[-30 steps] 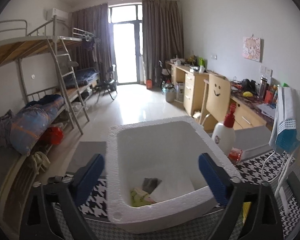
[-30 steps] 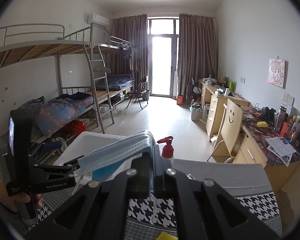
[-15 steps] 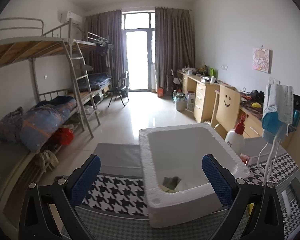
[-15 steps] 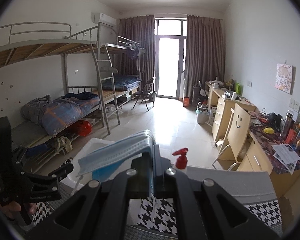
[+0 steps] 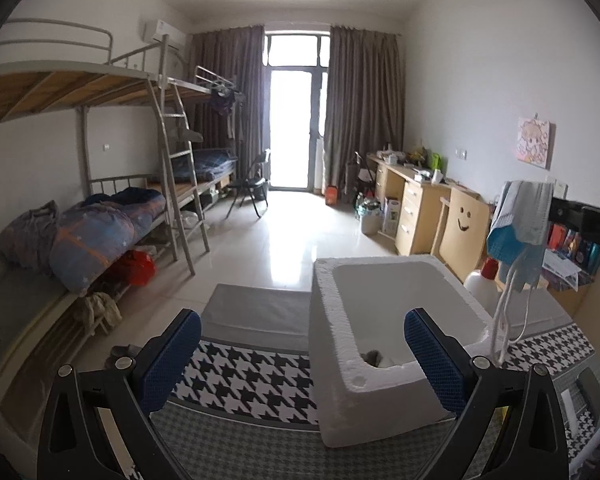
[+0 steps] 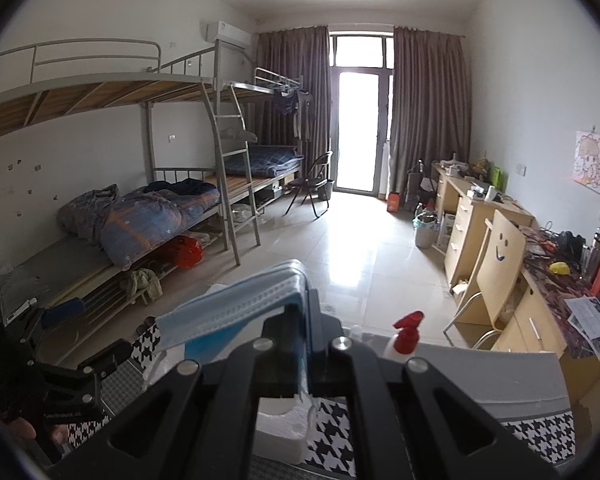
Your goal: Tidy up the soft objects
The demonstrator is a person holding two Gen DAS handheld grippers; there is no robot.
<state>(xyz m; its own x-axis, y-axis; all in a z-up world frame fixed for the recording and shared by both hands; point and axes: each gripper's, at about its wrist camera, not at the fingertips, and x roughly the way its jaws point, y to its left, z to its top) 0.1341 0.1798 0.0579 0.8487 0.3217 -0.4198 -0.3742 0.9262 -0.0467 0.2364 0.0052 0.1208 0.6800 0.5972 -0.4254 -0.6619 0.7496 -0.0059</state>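
Right wrist view: right gripper (image 6: 302, 322) fingers clamped tight on a blue surgical mask (image 6: 236, 312), hanging just above the white foam box (image 5: 396, 320). Left gripper (image 5: 300, 364) fingers spread wide, empty, straddling that box's near-left corner on the houndstooth tabletop (image 5: 244, 376).

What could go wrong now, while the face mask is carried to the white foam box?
1. The right hand-held gripper pinches only an edge of the face mask; it might slip out.
2. The ear loops dangle by the foam box rim and the spray bottle; they might snag there.
3. The open left hand-held gripper straddles the box wall and might nudge it.
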